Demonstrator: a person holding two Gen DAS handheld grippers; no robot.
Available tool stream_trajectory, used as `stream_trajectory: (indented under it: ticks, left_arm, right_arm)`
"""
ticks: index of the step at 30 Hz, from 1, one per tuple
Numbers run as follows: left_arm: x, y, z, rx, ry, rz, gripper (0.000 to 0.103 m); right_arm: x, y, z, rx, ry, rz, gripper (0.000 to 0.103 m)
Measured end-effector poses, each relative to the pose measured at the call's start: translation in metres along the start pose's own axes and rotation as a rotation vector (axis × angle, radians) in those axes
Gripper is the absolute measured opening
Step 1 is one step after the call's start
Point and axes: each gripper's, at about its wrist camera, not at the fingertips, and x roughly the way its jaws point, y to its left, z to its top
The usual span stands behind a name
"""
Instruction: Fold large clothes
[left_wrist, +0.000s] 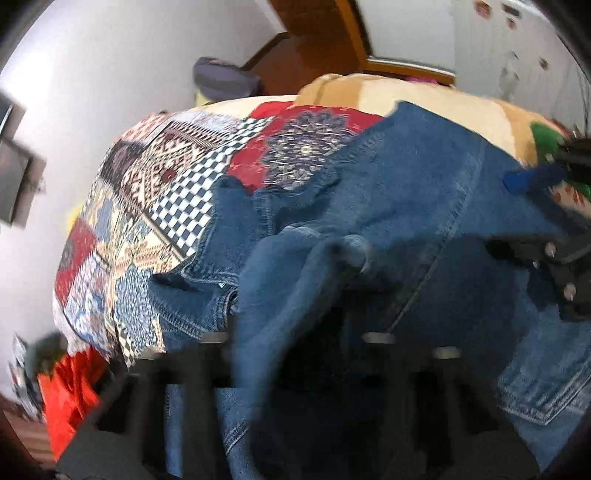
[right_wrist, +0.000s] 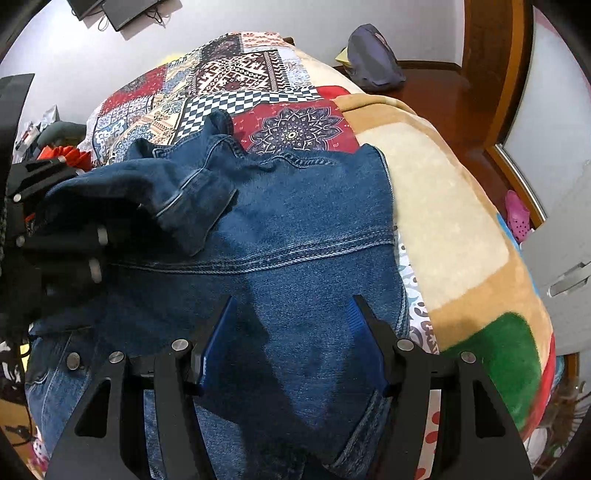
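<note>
- Denim is filling both views: one blue denim jacket is lying back-up on the bed, spread over one patchwork quilt and running up against one beige blanket on its right.
- Two grippers are working at it, one at each side of the jacket.
- One sleeve of the jacket is being lifted off the jacket's back and is bunching up at the left gripper. Its fingers are lying mostly buried under that cloth and blurred, and they are sitting nearly closed on the sleeve fold.
- The right gripper is hovering low over the lower back of the jacket. Its two blue-padded fingers are standing well apart, with flat denim showing between them and nothing pinched.
- One dark purple-grey bundle is sitting on the wooden floor beyond the bed, and both cameras are catching it.
- One orange-red cloth is lying beside the bed at the quilt's edge, also showing in both views.
- Only the right wrist view is showing one pink clog on the floor by the door frame, two dark screens hanging on the wall, and the whole seam across the jacket's back.
- Only the left wrist view is showing the sleeve from close up, draping down between its own fingers, and the right gripper from the side at the frame's right edge, one blue pad poking out.
</note>
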Motion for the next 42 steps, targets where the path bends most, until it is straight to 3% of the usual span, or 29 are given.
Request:
stream_trajectory:
  ticks: [1, 8, 12, 16, 22, 27, 29, 32, 35, 42]
  left_arm:
    - [-0.002, 0.008, 0.000, -0.039, -0.004, -0.015, 0.006]
    - [-0.047, 0.076, -0.019, -0.349, -0.078, -0.182, 0.005]
    - [-0.079, 0.107, -0.051, -0.513, -0.110, -0.270, 0.005]
    - [-0.089, 0.122, -0.092, -0.661, -0.114, -0.315, 0.014]
    - [-0.060, 0.130, -0.166, -0.877, -0.061, -0.389, 0.037]
    - [-0.051, 0.141, -0.219, -1.053, -0.081, -0.460, 0.041]
    - [-0.057, 0.146, -0.232, -1.083, -0.100, -0.444, 0.040]
    - [-0.076, 0.159, -0.254, -1.100, -0.127, -0.328, 0.040]
    - [-0.078, 0.163, -0.270, -1.085, -0.101, -0.353, 0.040]
    - [-0.069, 0.135, -0.280, -0.866, 0.037, -0.212, 0.053]
  right_arm:
    - [0.000, 0.000, 0.000, -0.002, 0.000, 0.000, 0.059]
    - [-0.004, 0.007, 0.009, -0.018, 0.010, -0.022, 0.059]
    - [-0.014, 0.020, 0.028, -0.046, -0.032, 0.001, 0.059]
    - [-0.001, 0.035, 0.029, -0.103, -0.004, 0.001, 0.059]
    - [0.025, 0.053, 0.007, -0.225, 0.023, -0.059, 0.059]
    - [0.026, 0.054, 0.006, -0.231, 0.031, -0.064, 0.058]
    - [0.025, 0.053, 0.005, -0.237, 0.031, -0.072, 0.058]
    - [0.029, 0.052, 0.007, -0.233, 0.029, -0.076, 0.058]
    - [0.027, 0.053, 0.006, -0.227, 0.025, -0.072, 0.058]
    - [0.020, 0.052, 0.009, -0.211, 0.037, -0.069, 0.058]
